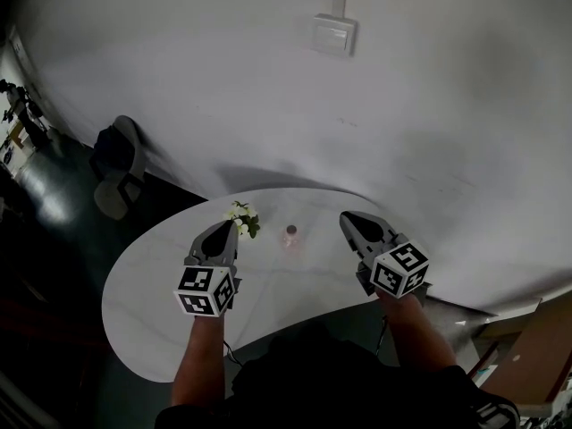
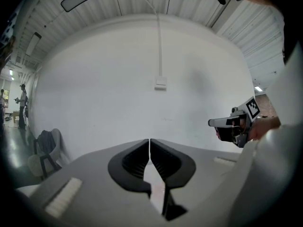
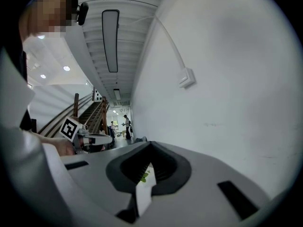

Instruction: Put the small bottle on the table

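Note:
A small pinkish bottle (image 1: 290,235) stands upright on the round white table (image 1: 161,284), toward its far edge. It sits between my two grippers and neither touches it. My left gripper (image 1: 223,226) hovers to the bottle's left, its jaws shut with nothing between them (image 2: 150,143). To the bottle's right hangs my right gripper (image 1: 349,218), its tips also together and empty (image 3: 150,145). Each gripper view shows the other gripper off to the side, the right gripper (image 2: 228,123) and the left gripper (image 3: 94,139).
A small bunch of white flowers with green leaves (image 1: 241,217) stands on the table just beyond the left gripper. A chair with a dark bag (image 1: 116,164) is on the floor at left. The white wall carries a switch box (image 1: 332,34). A cardboard box (image 1: 536,347) lies at lower right.

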